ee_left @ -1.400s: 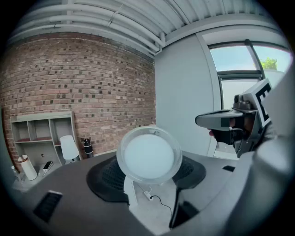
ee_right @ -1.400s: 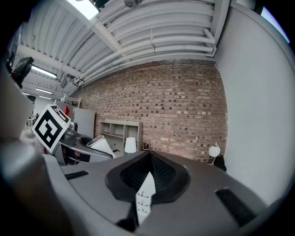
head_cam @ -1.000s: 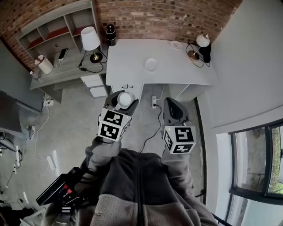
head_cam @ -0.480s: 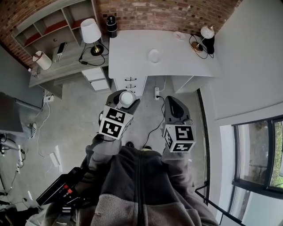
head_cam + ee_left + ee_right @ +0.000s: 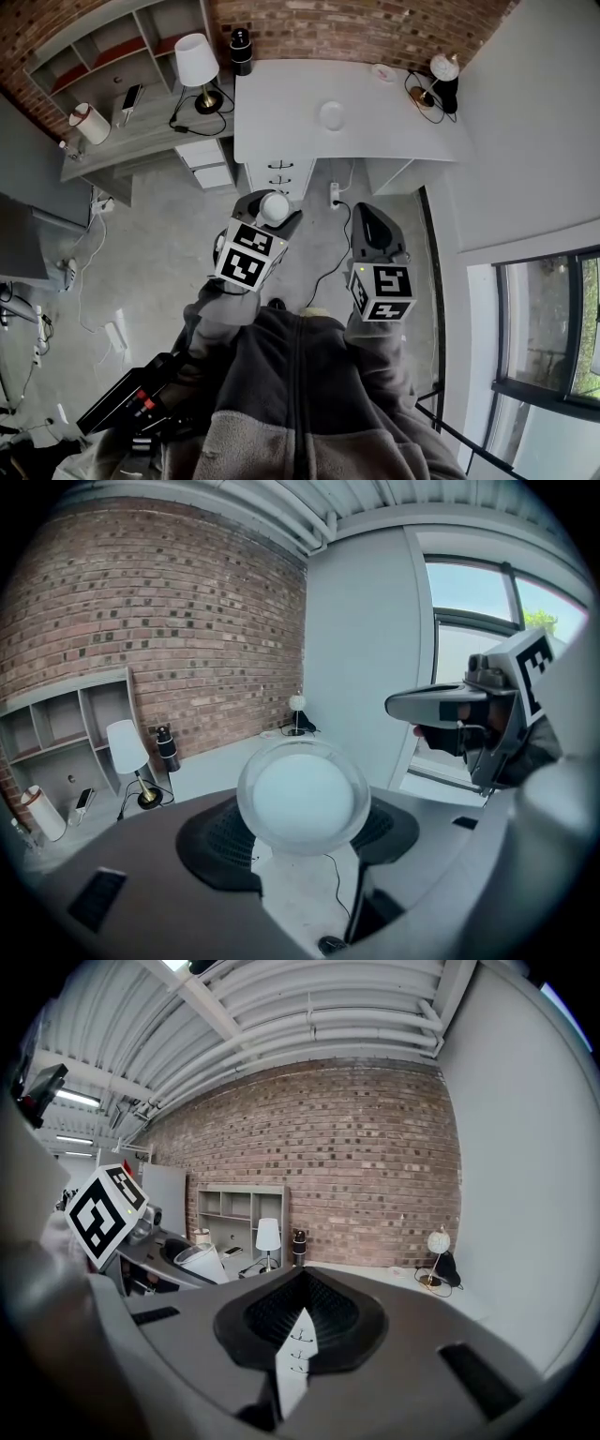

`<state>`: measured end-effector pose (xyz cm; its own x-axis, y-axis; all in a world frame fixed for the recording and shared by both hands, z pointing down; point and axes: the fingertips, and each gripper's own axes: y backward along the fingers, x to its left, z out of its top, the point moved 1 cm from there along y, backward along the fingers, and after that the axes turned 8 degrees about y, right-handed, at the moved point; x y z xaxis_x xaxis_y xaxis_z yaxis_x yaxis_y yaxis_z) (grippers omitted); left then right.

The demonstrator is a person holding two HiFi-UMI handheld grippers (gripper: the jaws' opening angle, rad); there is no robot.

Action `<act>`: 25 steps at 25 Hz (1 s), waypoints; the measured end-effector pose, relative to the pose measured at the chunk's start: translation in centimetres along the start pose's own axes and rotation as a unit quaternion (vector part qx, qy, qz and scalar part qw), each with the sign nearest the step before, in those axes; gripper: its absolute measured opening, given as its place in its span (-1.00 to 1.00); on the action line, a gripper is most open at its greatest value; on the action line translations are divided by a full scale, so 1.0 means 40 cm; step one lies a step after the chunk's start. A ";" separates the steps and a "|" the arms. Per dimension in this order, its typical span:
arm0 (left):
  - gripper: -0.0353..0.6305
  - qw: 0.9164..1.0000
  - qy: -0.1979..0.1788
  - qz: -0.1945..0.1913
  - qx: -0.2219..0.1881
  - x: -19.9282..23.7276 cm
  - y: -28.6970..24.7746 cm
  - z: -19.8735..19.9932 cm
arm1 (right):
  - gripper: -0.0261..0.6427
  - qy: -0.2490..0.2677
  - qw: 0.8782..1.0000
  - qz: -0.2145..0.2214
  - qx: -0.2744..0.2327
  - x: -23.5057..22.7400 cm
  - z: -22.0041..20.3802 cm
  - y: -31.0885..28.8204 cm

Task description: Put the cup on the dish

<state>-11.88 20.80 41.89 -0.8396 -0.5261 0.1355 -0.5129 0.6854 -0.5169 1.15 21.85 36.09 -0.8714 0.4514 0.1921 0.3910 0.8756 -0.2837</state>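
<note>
— Head view first: where is the cup [image 5: 273,207]?

— At the tip of the left gripper [image 5: 267,210], held out over the concrete floor [image 5: 141,272] in front of the person. The left gripper view shows the jaws pinching it from both sides, and the cup [image 5: 300,797] shows as a pale round shape between them.

— And the dish [image 5: 331,115]?

— It sits on the white desk [image 5: 403,141] against the brick wall, near the middle of the top, with bare surface all round it. It is well apart from the cup, and the desk's drawers [image 5: 281,174] and a stretch of floor lie between them.

— What about the right gripper [image 5: 368,217]?

— It is empty. Its own view shows the jaws pressed together at the tips, with only a thin wedge of gap lower down and nothing in it. It hangs beside the left one and plays no part.

— So which step is this?

— I'd call it the carry. The cup is grasped and off any surface, but it is not yet over the desk.

— What does the next move call for?

— The person should close on the desk and reach the left gripper out until the cup is above the dish. I can't tell which way its mouth faces, so it may need turning upright before it goes down. Then it gets lowered to the centre of the dish, and the jaws part only once it rests there. There is also a lamp [image 5: 197,61] to the left of the desk, clear of that path.
</note>
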 end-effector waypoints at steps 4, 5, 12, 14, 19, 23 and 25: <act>-0.11 1.000 0.000 -0.001 0.009 0.018 -0.018 -0.023 | -0.92 0.000 1.000 0.002 0.000 0.003 -0.016 -0.027; -0.11 1.000 0.002 0.001 0.010 0.026 -0.025 -0.027 | -0.92 0.000 1.000 0.004 0.001 0.005 -0.021 -0.037; -0.10 1.000 0.015 0.002 0.007 0.029 -0.005 -0.028 | -0.92 -0.001 1.000 0.004 0.008 -0.001 -0.011 -0.018; -0.10 1.000 0.018 0.004 0.006 0.037 -0.019 -0.020 | -0.92 -0.001 1.000 0.007 0.009 -0.018 -0.012 -0.038; -0.11 0.999 0.030 0.020 0.008 0.085 -0.071 -0.008 | -0.92 -0.004 1.000 0.020 0.009 -0.058 -0.023 -0.119; -0.11 0.999 0.033 0.036 0.002 0.136 -0.122 0.031 | -0.92 -0.004 1.000 0.028 -0.001 -0.105 -0.008 -0.199; -0.11 0.999 0.032 0.039 0.002 0.155 -0.157 0.061 | -0.92 -0.007 1.000 0.029 -0.004 -0.142 -0.001 -0.242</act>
<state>-13.43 12.02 43.91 -0.8871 -0.4373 0.1480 -0.4443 0.7213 -0.5313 2.34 10.82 37.80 -0.8516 0.4985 0.1622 0.4426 0.8496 -0.2870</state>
